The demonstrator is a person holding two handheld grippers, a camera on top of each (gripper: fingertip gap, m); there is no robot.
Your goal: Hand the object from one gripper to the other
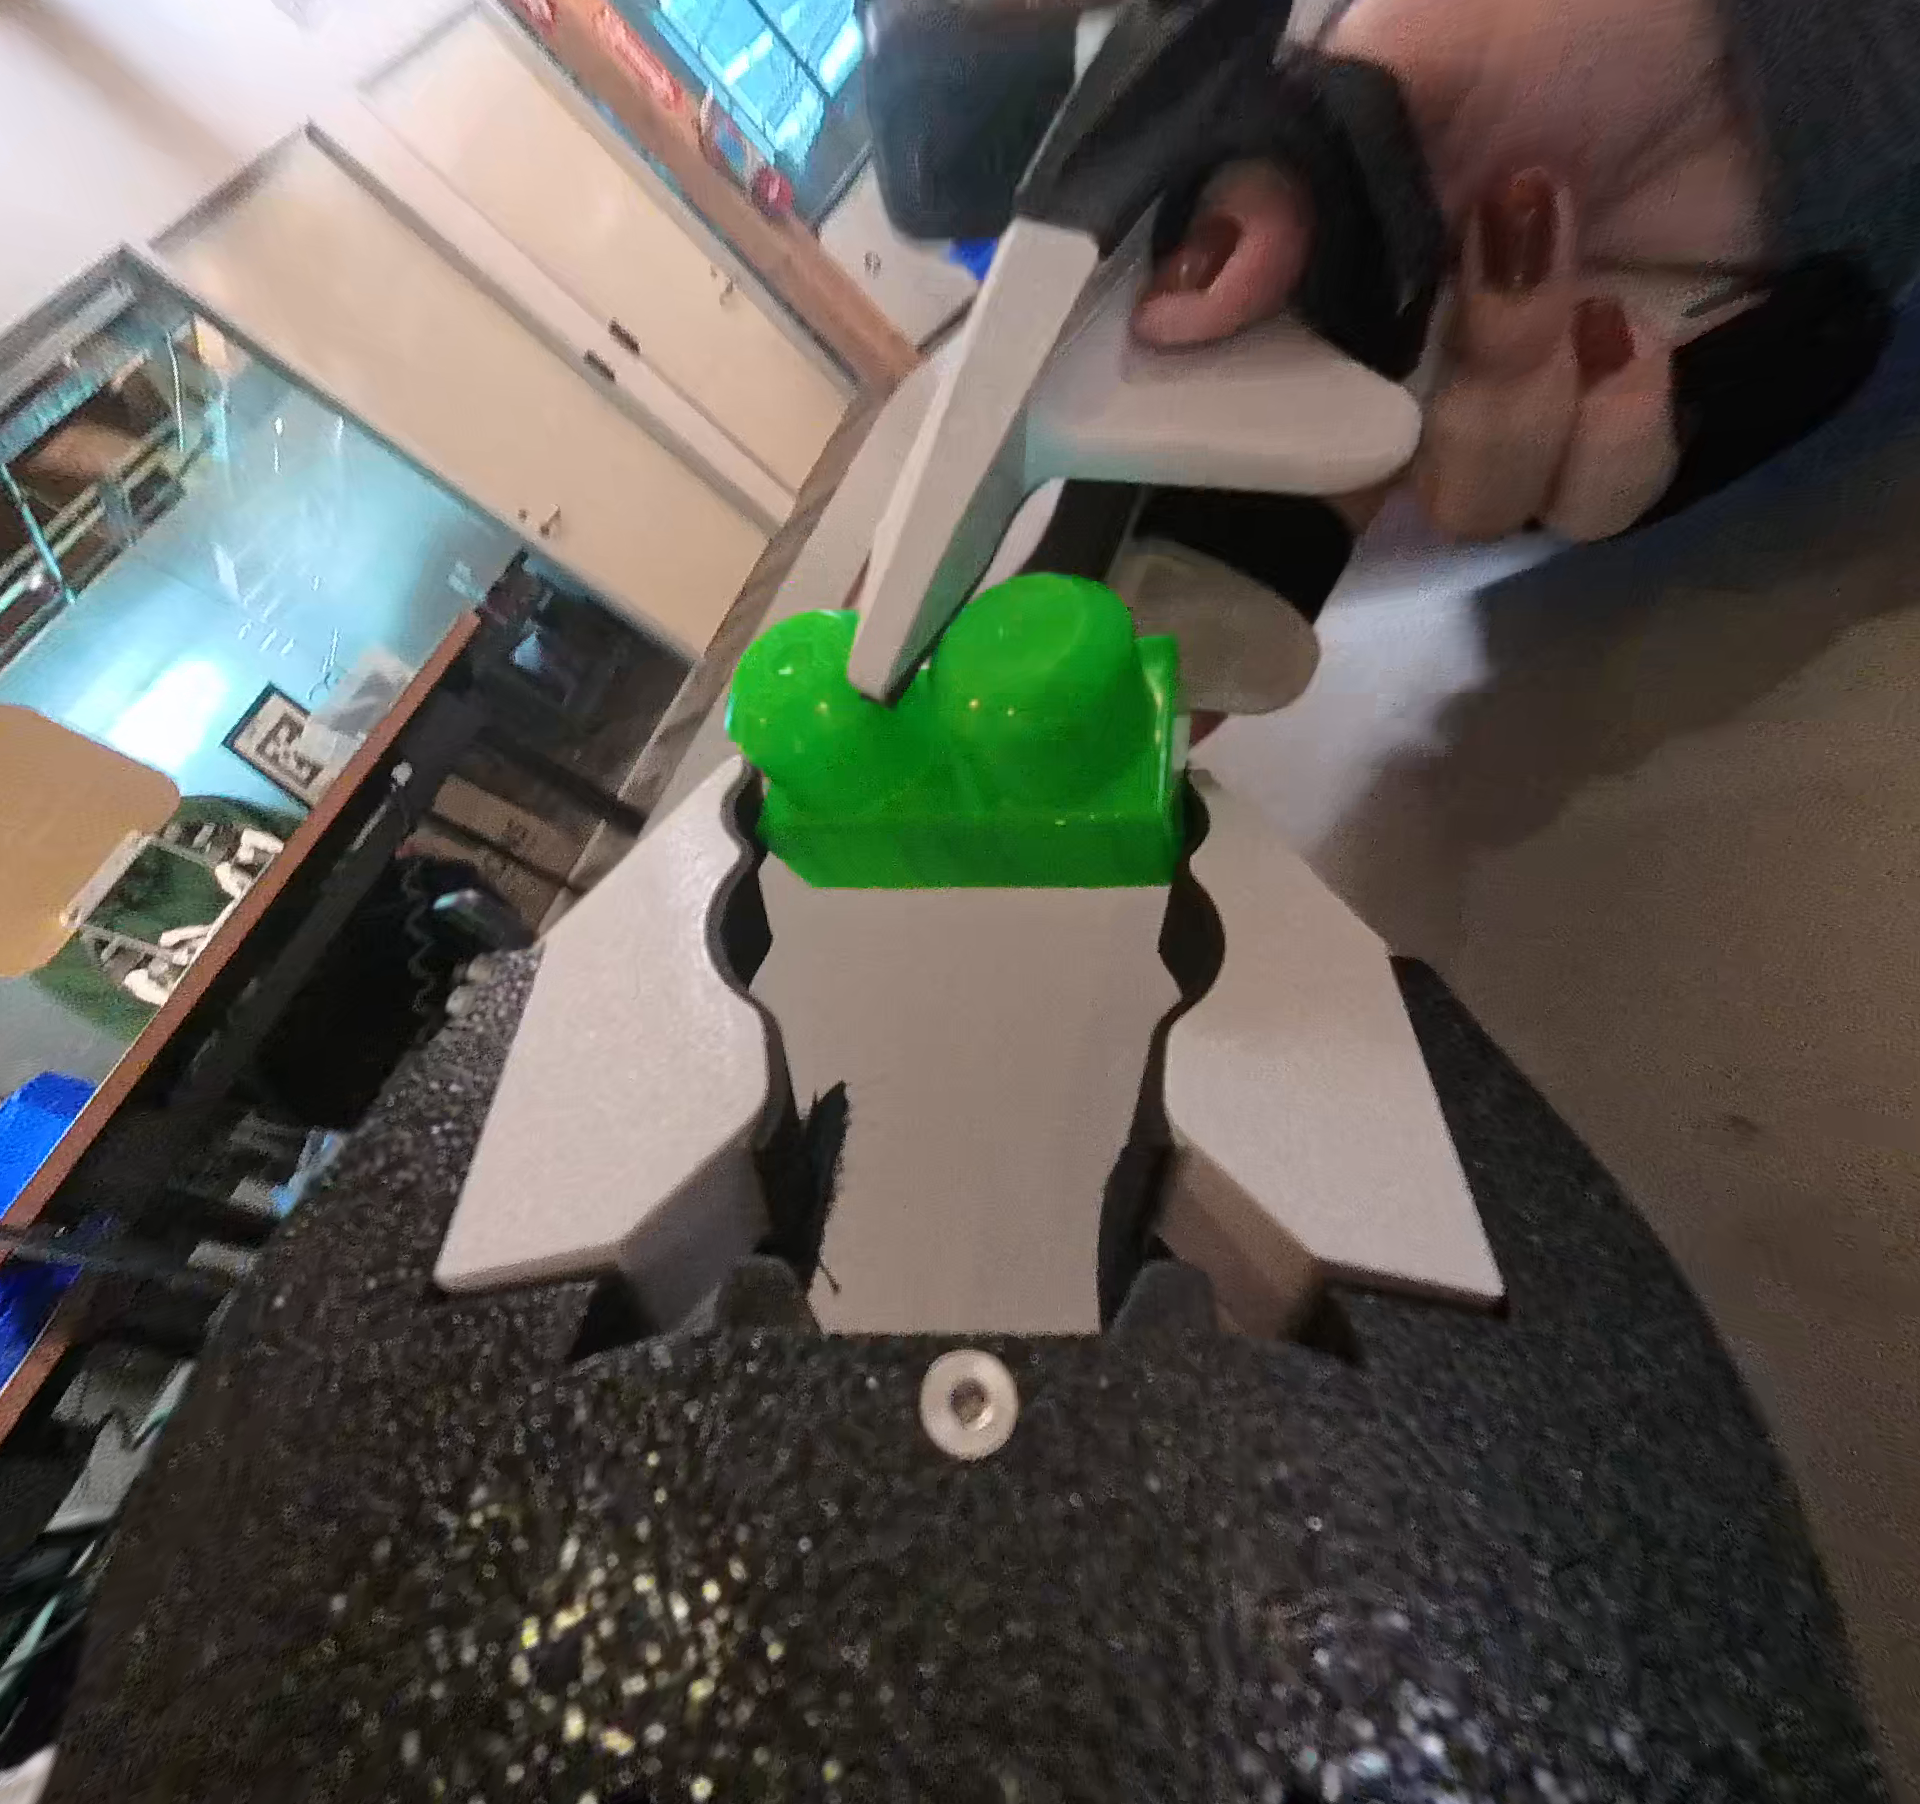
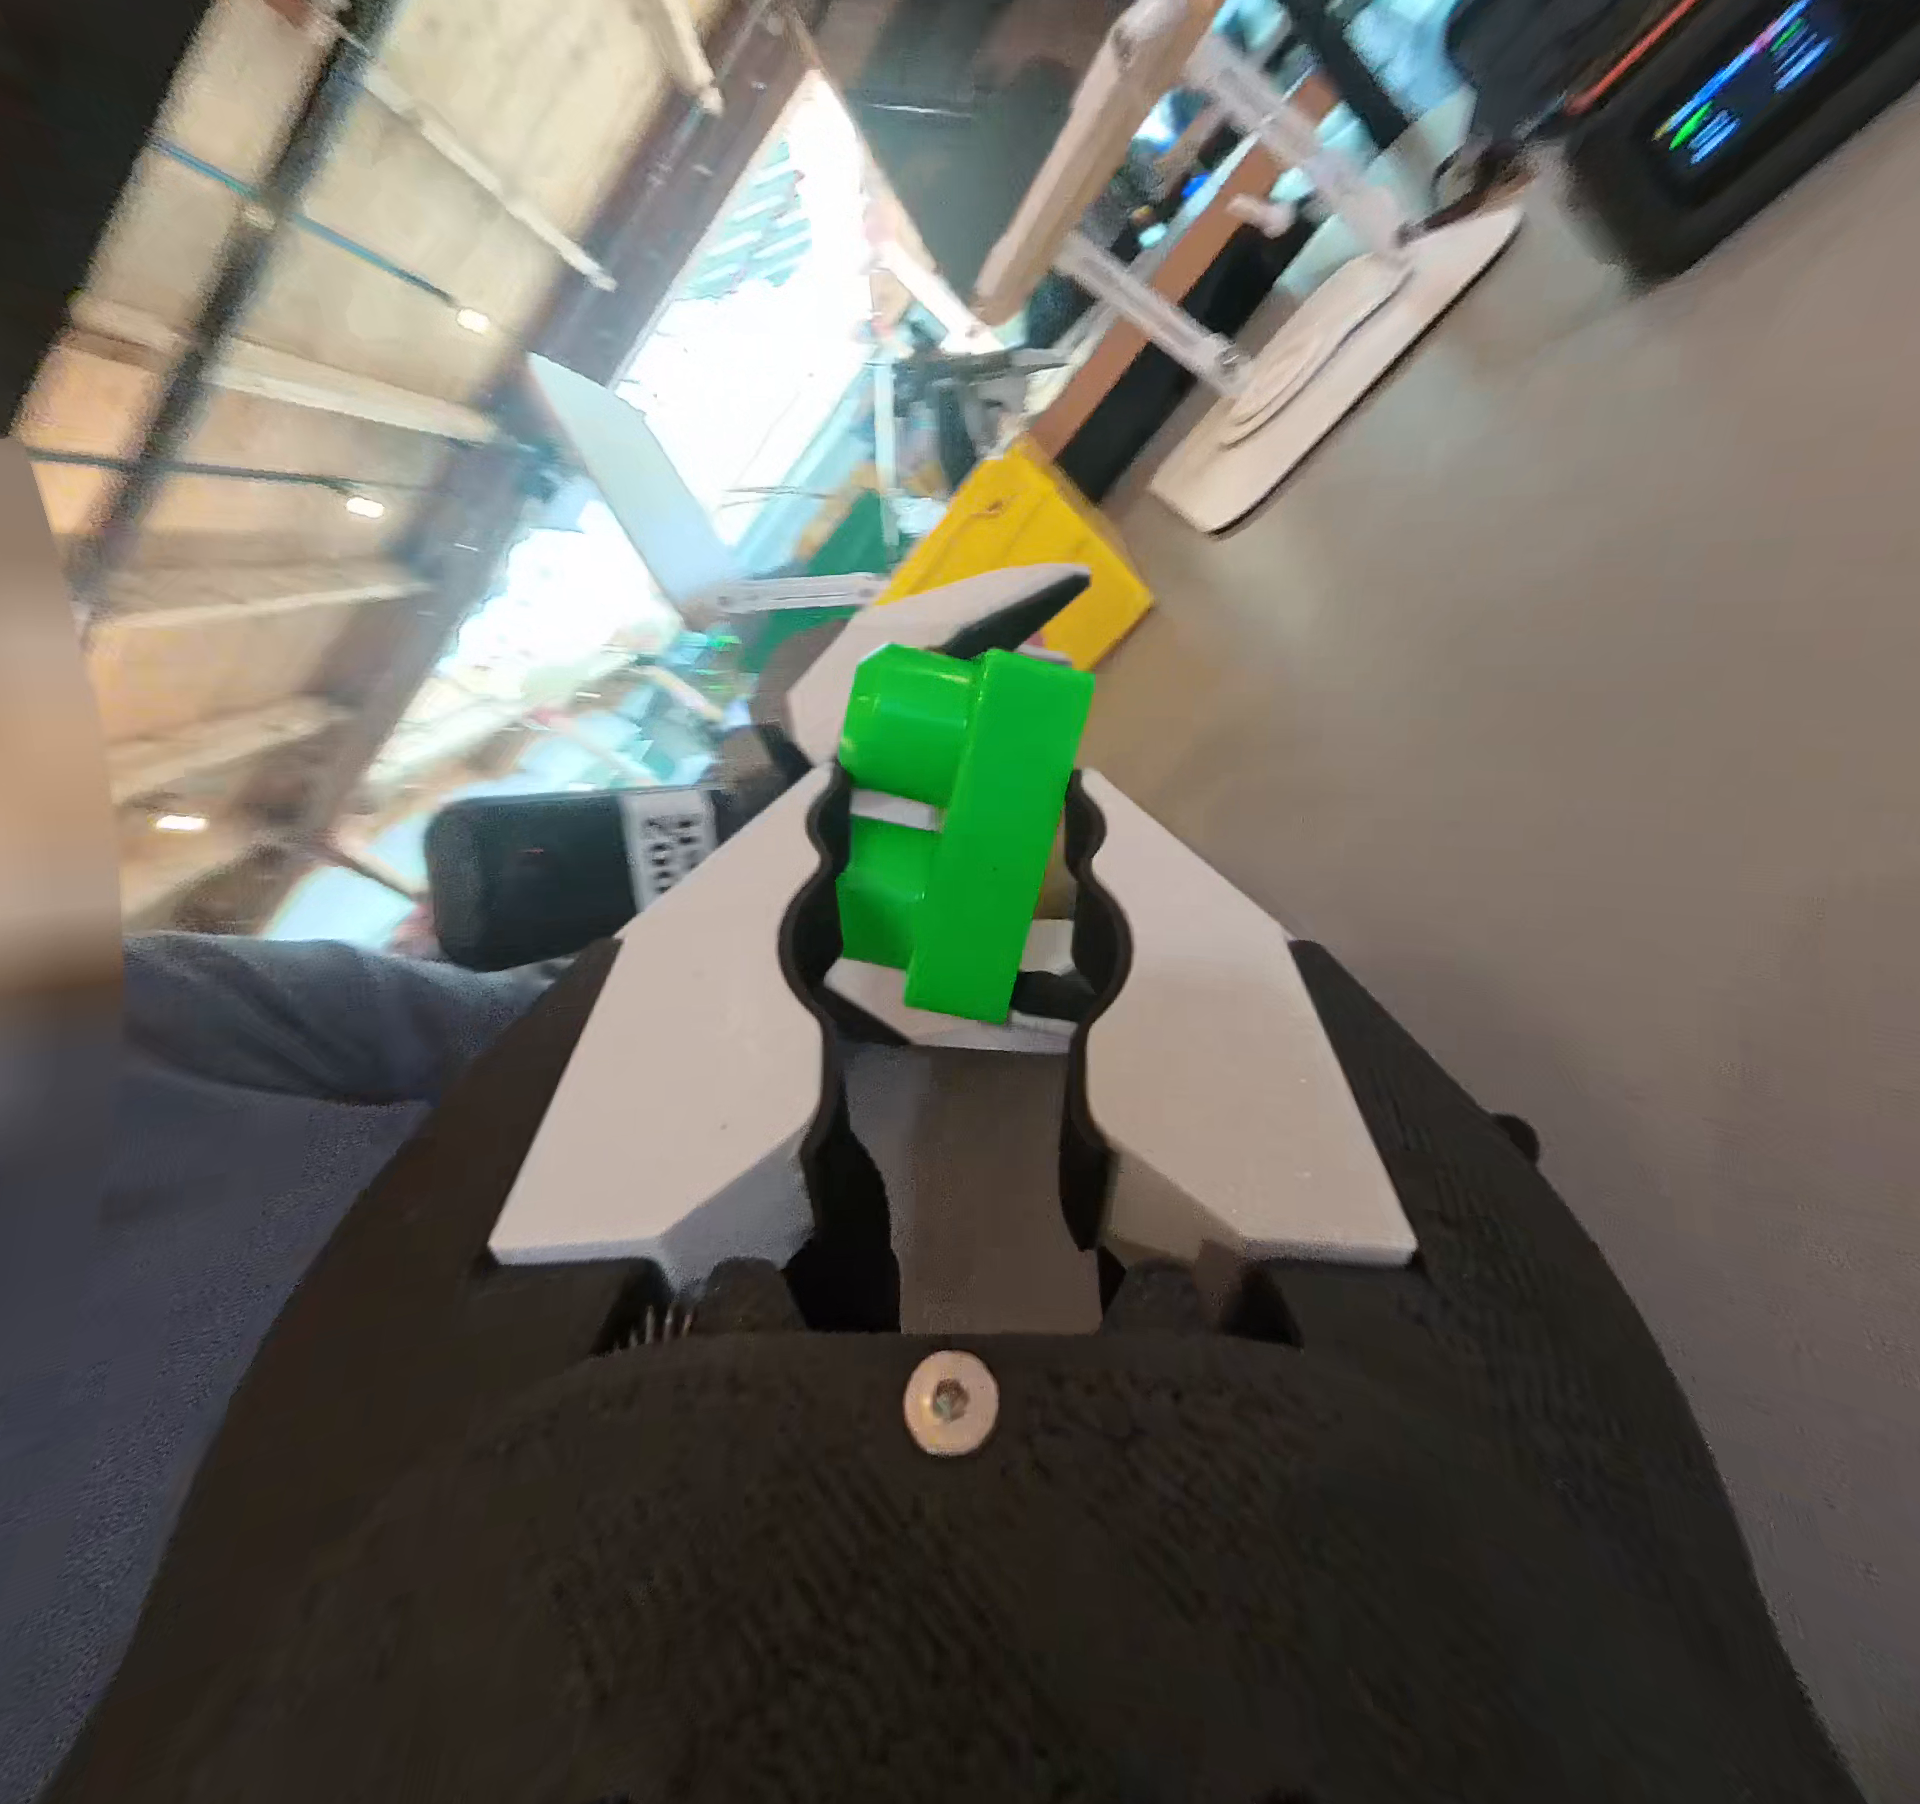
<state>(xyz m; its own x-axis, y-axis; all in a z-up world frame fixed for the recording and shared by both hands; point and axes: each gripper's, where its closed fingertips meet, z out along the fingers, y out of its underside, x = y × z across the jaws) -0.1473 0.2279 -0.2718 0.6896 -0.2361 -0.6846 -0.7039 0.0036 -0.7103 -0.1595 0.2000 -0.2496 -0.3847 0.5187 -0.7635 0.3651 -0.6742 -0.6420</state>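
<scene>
A bright green two-stud brick [image 1: 966, 778] is held in the air between both grippers. My left gripper [image 1: 966, 804] is shut on the brick's two ends, studs facing away from the camera. My right gripper [image 1: 1060, 684] comes in from above: one white finger [image 1: 956, 507] sits between the two studs and the other lies behind the brick's base. In the right wrist view the brick [image 2: 997, 819] stands on end between my right gripper's [image 2: 951, 788] fingertips, which press on its stud side and its flat back. The left gripper's fingers [image 2: 966, 611] show above and below it.
A person's hand [image 1: 1538, 144] holds the right gripper. Below lies a grey table top [image 2: 1558, 819] with a yellow bin [image 2: 1023, 549], a white rounded board [image 2: 1330, 372] and a black device with a screen [image 2: 1745, 92] at the far side. Cream cabinets [image 1: 468, 300] stand behind. My left and right fingertips are right by each other.
</scene>
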